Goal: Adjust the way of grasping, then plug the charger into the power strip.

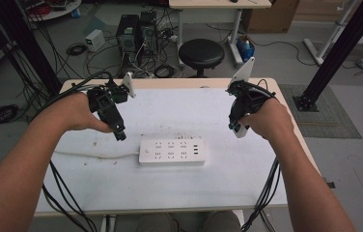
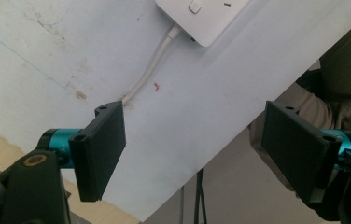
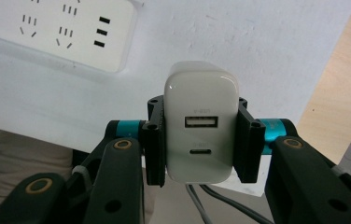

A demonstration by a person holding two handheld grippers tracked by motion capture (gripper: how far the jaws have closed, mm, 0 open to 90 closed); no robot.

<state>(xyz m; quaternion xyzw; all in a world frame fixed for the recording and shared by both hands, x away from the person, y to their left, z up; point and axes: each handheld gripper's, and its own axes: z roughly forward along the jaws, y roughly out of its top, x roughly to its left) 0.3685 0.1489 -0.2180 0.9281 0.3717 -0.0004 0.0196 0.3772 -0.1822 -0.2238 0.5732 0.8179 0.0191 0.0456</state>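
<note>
While you are holding both tools above the bench (image 1: 247, 174), your right hand-held gripper (image 3: 201, 140) is clamping a white USB charger (image 3: 201, 126) by its sides, ports facing the camera, just right of the white power strip (image 1: 172, 152). Your left hand-held gripper (image 2: 194, 149) is hovering with its jaws apart and nothing between them, beside the strip's cord (image 2: 150, 70).

A glossy white rectangular charger block (image 3: 201, 126) shows a pale grey socket face, and it sits between matte black jaws with bright teal collars. The flat white plastic power strip (image 1: 172, 152) carries rows of small dark slots. The white tabletop (image 1: 228, 179) is edged in pale wood and flecked with brownish stains.
</note>
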